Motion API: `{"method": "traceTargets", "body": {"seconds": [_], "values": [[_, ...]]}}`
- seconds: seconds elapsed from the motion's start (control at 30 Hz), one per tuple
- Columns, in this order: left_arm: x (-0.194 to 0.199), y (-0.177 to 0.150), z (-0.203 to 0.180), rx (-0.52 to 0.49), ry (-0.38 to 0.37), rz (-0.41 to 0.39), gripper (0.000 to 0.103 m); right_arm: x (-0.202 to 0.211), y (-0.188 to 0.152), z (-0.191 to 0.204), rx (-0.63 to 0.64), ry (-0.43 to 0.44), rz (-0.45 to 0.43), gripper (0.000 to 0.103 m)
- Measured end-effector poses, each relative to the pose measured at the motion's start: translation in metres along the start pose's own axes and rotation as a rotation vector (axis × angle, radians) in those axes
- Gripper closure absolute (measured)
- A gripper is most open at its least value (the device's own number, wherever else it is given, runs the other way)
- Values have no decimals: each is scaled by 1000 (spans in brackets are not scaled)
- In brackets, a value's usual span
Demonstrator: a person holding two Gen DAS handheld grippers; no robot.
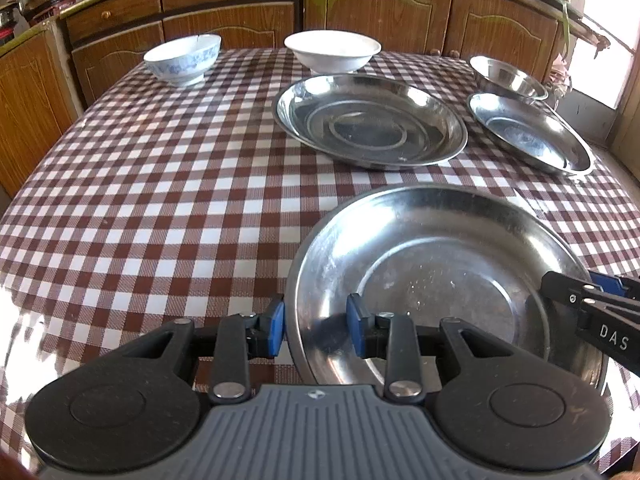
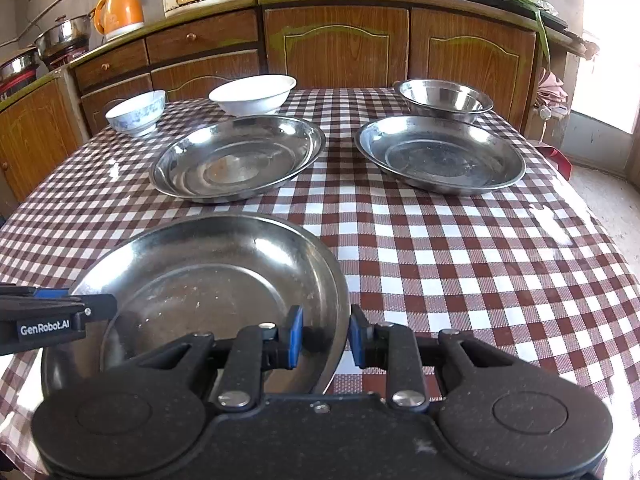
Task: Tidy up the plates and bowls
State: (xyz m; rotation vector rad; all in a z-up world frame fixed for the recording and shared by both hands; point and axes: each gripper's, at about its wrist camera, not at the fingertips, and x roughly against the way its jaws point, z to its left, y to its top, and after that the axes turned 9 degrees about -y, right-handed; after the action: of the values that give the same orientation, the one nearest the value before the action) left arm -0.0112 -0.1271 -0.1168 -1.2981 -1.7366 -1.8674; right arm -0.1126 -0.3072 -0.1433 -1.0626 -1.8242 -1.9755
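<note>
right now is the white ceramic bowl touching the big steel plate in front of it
Cannot tell. In both wrist views the white bowl sits directly behind the steel plate, whose rim hides any gap.

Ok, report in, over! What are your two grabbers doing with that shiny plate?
Left gripper and right gripper each straddle the near steel plate, opposite rims, fingers narrow. Grip unconfirmed. Other plates and bowls farther back, nothing in the way.

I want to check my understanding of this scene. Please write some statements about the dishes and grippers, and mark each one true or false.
1. Both grippers straddle the rim of the nearest steel plate. True.
2. The left gripper holds the white bowl. False: that bowl stands untouched at the far edge.
3. Three steel plates are on the table. True.
4. The blue-patterned bowl sits inside a plate. False: it stands alone on the checked tablecloth.
</note>
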Motion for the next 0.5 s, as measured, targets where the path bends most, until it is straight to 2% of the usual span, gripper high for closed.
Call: {"method": "traceTargets", "body": {"seconds": [0.3,0.4,0.5], "values": [[1,0,3,17,-11,-3,70,0,-2,0,-1,-3,9,70],[2,0,6,31,-13,-5,70,5,1,-3,-5,-13,-10,60],[6,2,9,47,-15,-13,70,9,5,-7,-23,-22,-27,59]]}}
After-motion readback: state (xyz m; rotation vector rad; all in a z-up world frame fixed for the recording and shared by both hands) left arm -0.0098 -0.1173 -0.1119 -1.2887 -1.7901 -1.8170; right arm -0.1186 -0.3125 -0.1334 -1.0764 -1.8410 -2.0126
